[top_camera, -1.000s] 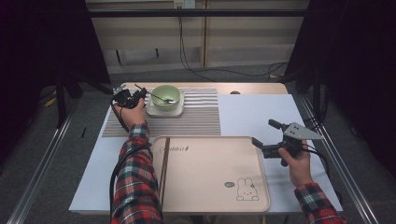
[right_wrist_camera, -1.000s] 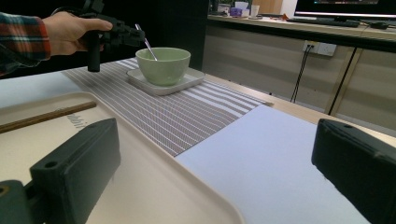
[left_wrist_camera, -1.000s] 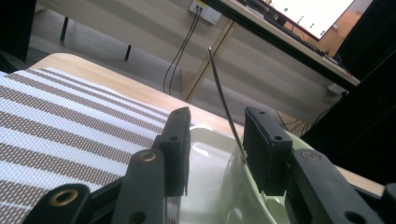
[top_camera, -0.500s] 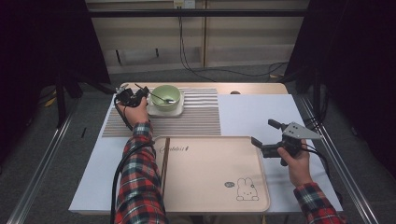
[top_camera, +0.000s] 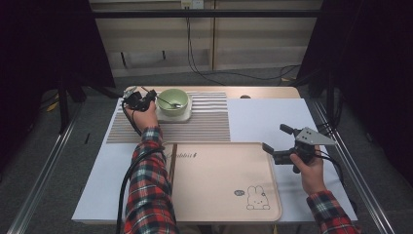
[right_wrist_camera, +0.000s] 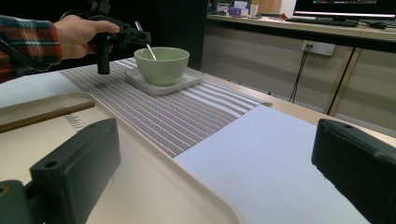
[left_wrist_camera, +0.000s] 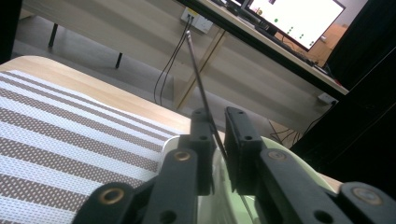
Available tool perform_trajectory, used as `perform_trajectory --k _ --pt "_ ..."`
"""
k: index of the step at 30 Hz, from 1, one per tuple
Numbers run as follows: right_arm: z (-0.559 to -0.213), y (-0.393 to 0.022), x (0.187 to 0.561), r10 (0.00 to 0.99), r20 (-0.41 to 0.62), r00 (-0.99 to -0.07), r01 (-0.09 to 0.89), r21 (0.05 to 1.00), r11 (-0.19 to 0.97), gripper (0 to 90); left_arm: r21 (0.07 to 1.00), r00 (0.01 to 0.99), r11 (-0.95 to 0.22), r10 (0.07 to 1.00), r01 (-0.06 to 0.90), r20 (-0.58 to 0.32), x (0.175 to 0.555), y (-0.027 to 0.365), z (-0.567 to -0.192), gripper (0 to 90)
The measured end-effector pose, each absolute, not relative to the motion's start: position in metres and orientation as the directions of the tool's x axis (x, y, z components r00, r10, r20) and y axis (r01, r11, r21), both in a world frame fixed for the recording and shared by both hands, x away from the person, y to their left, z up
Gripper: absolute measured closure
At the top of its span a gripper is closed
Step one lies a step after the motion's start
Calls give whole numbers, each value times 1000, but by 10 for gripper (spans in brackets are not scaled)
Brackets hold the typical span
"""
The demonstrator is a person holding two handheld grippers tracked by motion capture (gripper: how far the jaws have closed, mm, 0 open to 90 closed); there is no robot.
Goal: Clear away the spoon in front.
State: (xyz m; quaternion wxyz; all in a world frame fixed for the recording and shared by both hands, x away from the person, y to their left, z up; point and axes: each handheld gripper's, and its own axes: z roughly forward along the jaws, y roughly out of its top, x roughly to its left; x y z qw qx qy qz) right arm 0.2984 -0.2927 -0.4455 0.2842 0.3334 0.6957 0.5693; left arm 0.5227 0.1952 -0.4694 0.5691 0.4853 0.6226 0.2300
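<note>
From the high view, your left gripper [top_camera: 146, 97] sits at the left rim of the pale green bowl [top_camera: 173, 101], which stands on a small square white plate [top_camera: 186, 115] on the striped mat [top_camera: 209, 124]. The spoon [top_camera: 168, 102] lies in the bowl, its thin handle slanting up toward that gripper. Your right gripper [top_camera: 282, 142] hovers well apart, over the right edge of the beige tray [top_camera: 219, 195], with its jaws spread and nothing between them.

In the left gripper view, the jaws have just been closing on the spoon handle [left_wrist_camera: 198, 79], a slim, stiff metal rod. They look clamped on it, though the contact itself is hard to make out. Expect it to be light, hard and slippery, so it may pivot. Hold near mid-handle.

In the right gripper view, the bowl [right_wrist_camera: 161, 64] looks glossy, probably ceramic, so it is fragile. Lift the spoon [right_wrist_camera: 144, 39] clear without knocking the rim. The mat [right_wrist_camera: 187, 116] is woven and grippy, and a brown stick [right_wrist_camera: 42, 115] rests on the smooth tray [right_wrist_camera: 154, 186].
</note>
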Motion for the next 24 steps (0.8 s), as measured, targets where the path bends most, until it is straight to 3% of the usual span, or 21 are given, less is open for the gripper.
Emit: perform_trajectory --k 11,24 --pt "-444 -293 298 787 -13 -617 138 983 124 8 847 196 430 843 312 -500 516 180 -452 887" --pt "-443 -295 297 788 -6 -615 135 984 113 8 865 220 405 852 294 -474 517 163 -443 878"
